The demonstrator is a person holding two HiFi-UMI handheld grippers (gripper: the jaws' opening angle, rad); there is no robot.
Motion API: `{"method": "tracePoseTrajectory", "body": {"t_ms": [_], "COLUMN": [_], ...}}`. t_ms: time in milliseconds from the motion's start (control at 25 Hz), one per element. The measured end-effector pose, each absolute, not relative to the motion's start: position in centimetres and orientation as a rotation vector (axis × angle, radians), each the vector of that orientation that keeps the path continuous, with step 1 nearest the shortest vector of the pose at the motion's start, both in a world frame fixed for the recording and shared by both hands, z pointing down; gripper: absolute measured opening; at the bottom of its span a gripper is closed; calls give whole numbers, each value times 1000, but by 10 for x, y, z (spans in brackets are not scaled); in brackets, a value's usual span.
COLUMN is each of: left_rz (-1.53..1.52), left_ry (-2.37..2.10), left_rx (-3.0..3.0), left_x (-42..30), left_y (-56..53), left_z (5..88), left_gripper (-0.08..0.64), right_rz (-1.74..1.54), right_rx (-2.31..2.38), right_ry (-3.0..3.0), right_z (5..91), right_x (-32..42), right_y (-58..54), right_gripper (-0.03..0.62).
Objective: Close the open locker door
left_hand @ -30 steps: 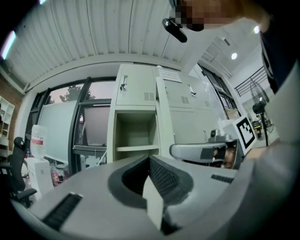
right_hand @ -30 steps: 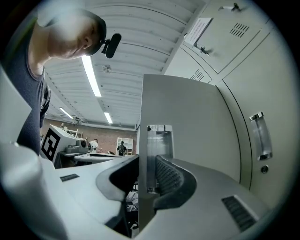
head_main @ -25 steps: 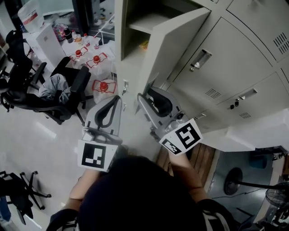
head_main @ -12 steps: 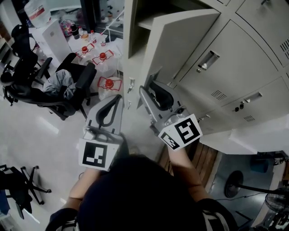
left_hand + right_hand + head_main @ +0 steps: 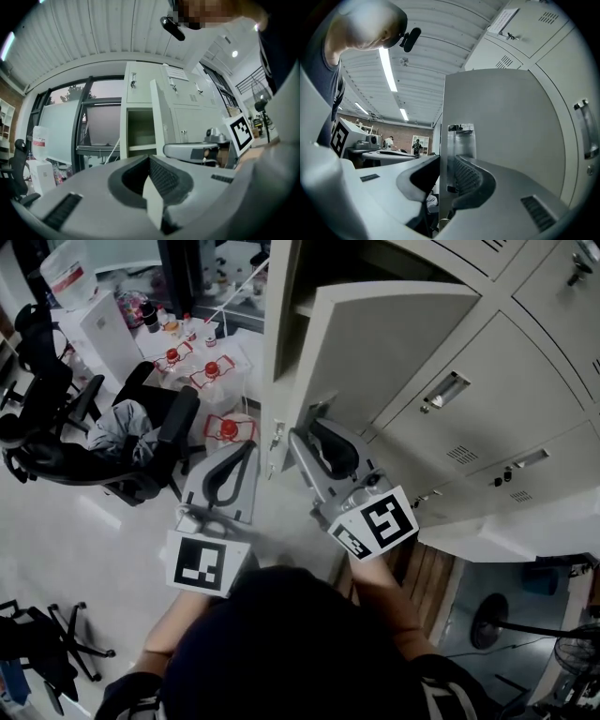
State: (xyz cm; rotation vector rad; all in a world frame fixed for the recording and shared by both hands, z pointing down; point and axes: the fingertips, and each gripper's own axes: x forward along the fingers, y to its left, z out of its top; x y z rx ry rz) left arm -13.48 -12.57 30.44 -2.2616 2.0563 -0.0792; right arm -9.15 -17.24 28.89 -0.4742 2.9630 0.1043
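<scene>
Black chair and red-capped bottles crowd floor beside locker door.

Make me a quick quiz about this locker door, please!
1. Fill in: the left gripper, jaws together, holds ____.
2. True or false: the door is fully shut.
3. What grips the door's edge? A) right gripper B) left gripper C) both

Key: 1 nothing; 2 false, it stands ajar; 3 A, its jaws have just closed further on the edge.
</scene>
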Motion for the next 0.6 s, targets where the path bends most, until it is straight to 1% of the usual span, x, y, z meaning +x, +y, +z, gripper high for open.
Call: {"method": "tracePoseTrajectory", "body": {"t_ms": [600], "left_rz": [-44], "left_ry": [1901], "left_rx": [-2404], "left_x": [-200], "left_y": [-188], "left_z": [301], "left_gripper": [0], "right_rz": [119], "right_rx": [-696], "right_ry": [2938], "right_z": [287], "right_x": [-142], "right_y": [-218], "right_gripper": [98]}}
